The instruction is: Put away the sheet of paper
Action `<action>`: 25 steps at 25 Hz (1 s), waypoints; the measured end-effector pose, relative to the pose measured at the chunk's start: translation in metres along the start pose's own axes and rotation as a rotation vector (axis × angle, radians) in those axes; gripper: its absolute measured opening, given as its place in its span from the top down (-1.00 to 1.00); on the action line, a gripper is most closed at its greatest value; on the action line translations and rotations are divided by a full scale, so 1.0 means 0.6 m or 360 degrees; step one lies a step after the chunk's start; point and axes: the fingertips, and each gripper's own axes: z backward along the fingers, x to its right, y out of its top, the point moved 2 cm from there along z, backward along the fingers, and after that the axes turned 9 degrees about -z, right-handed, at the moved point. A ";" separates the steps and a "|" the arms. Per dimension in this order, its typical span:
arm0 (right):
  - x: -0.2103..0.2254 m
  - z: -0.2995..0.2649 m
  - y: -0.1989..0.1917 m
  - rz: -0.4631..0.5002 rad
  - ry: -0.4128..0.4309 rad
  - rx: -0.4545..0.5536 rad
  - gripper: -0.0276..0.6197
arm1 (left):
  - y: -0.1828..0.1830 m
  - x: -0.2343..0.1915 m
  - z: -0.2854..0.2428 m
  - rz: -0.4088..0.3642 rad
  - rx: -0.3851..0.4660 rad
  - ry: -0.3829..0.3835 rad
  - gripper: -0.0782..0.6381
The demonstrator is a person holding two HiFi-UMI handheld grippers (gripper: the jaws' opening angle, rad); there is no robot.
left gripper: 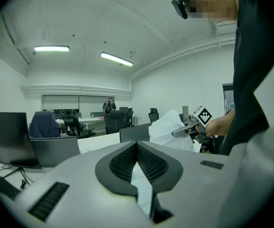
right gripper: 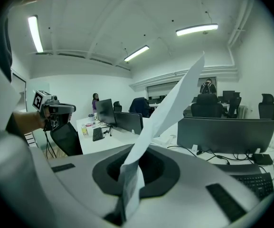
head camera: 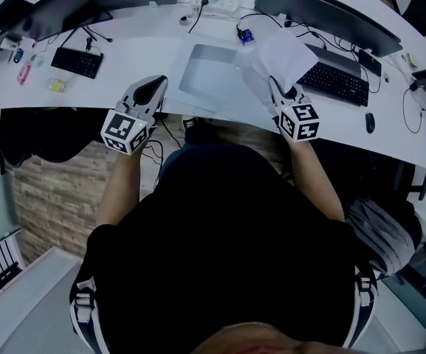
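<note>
The curved white counter has bare surface on every side of the flat grey pad. Its front edge runs just below the pad, where the person stands. Left of the pad, the left tool reaches over that edge with its jaws closed together. A pale sliver shows in the slit between its pads, and I cannot tell what it is. Right of the pad, the right tool is clamped on the lower edge of the sheet of paper. The sheet stands up off the counter, between the pad and the black keyboard. It is thin, white and slightly curled. The tool pads are black and ribbed, and the shells are smooth grey plastic.
</note>
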 end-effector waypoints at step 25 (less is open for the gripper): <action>0.007 -0.069 -0.005 -0.0019 -0.0038 -0.0084 0.87 | -0.033 -0.065 -0.043 0.0056 0.0012 -0.0063 0.73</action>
